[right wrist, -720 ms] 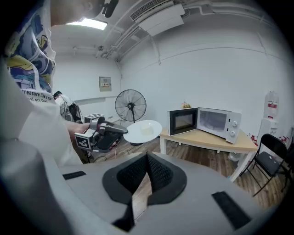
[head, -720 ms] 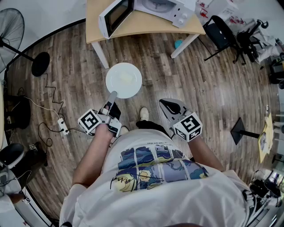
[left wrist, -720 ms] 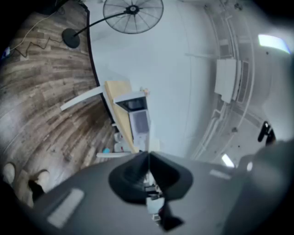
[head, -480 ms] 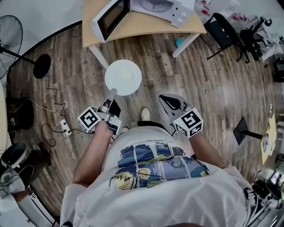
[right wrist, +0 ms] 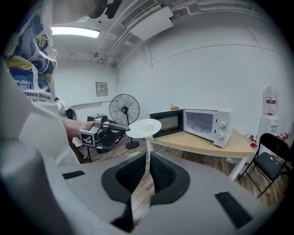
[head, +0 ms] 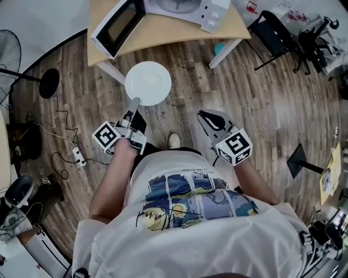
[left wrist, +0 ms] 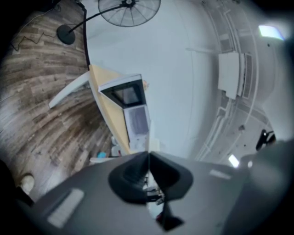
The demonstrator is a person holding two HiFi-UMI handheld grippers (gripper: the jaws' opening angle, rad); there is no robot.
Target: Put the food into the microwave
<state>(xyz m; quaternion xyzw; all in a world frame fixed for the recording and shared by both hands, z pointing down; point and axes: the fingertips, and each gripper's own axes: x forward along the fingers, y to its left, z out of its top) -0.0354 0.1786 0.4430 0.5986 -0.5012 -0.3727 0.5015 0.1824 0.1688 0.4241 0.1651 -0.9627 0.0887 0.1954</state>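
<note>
A white plate [head: 148, 82] with a pale bit of food on it hangs level over the wood floor, just in front of the table [head: 168, 27]. My left gripper [head: 134, 103] is shut on the plate's near rim. The white microwave [head: 179, 6] stands on the table with its door [head: 115, 26] swung open. In the right gripper view the plate [right wrist: 144, 127] and left gripper [right wrist: 108, 131] show left of the microwave [right wrist: 202, 124]. My right gripper [head: 209, 117] is shut and holds nothing, low at the person's right side.
A standing fan [head: 11, 49] and a power strip [head: 79, 157] with cables lie at the left. A black folding chair [head: 272, 38] stands right of the table. The table leg [head: 109, 70] is close to the plate's left.
The table and microwave have come nearer; the plate in my left gripper now sits closer to the table's front edge. Both grippers keep their states.
</note>
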